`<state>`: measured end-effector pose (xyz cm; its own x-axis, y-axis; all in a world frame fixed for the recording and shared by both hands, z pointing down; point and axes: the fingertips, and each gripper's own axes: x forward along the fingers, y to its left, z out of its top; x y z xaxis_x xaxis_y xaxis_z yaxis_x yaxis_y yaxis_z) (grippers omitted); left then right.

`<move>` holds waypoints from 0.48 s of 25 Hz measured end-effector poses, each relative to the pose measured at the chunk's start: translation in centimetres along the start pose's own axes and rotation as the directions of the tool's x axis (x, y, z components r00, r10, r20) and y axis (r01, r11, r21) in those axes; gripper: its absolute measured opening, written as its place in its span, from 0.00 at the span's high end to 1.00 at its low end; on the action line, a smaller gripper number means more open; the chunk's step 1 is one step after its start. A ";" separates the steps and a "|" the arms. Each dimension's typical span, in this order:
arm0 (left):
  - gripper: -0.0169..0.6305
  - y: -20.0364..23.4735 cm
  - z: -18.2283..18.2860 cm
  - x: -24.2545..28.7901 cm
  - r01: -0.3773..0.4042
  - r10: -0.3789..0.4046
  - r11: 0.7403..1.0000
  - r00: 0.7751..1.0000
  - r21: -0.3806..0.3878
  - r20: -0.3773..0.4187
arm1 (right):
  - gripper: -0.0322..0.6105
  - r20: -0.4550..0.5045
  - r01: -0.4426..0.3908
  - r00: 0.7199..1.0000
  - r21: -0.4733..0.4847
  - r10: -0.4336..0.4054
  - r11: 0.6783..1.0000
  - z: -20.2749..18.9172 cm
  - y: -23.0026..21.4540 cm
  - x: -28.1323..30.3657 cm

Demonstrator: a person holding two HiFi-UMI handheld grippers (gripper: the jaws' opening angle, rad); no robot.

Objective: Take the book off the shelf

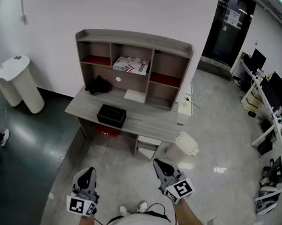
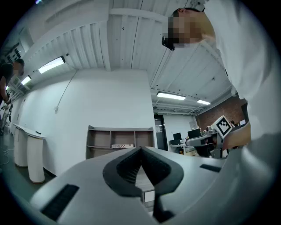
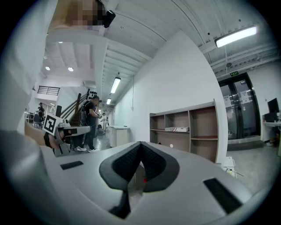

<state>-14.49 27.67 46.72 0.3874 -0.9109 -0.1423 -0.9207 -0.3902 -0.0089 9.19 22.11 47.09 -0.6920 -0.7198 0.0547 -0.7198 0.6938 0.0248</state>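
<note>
Book [image 1: 131, 64], seemingly flat on shelf [image 1: 181, 49], far from left gripper [image 1: 87, 173] and right gripper [image 1: 159, 164], fingers [image 3: 127, 165] together

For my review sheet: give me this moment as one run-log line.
stage: standing off from shelf | book: lying in top middle bay, untouched | left gripper: jaws shut, empty | right gripper: jaws shut, empty

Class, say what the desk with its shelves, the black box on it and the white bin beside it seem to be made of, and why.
Desk: likely laminated board, matt grey wood grain showing.
Black box: dark and matt, perhaps plastic or leatherette; too small to tell.
White bin: probably plastic, smooth with rounded moulded lid.
</note>
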 end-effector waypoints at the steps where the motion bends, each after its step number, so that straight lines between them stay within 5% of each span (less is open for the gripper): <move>1: 0.95 -0.2 0.0 0.0 -0.003 0.003 1.000 1.000 0.004 0.002 | 0.92 0.000 -0.002 1.000 0.002 0.002 1.000 -0.1 -0.1 -0.2; 12: 0.95 -2.5 -0.3 2.1 -0.005 0.005 1.000 1.000 0.029 0.000 | 0.92 0.040 -0.070 0.997 0.079 0.067 0.994 -0.5 -2.5 -1.8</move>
<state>-11.33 26.73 46.73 0.3827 -0.9129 -0.1421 -0.9236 -0.3815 -0.0366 12.27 21.71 47.45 -0.7405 -0.6719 0.0158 -0.6715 0.7387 -0.0577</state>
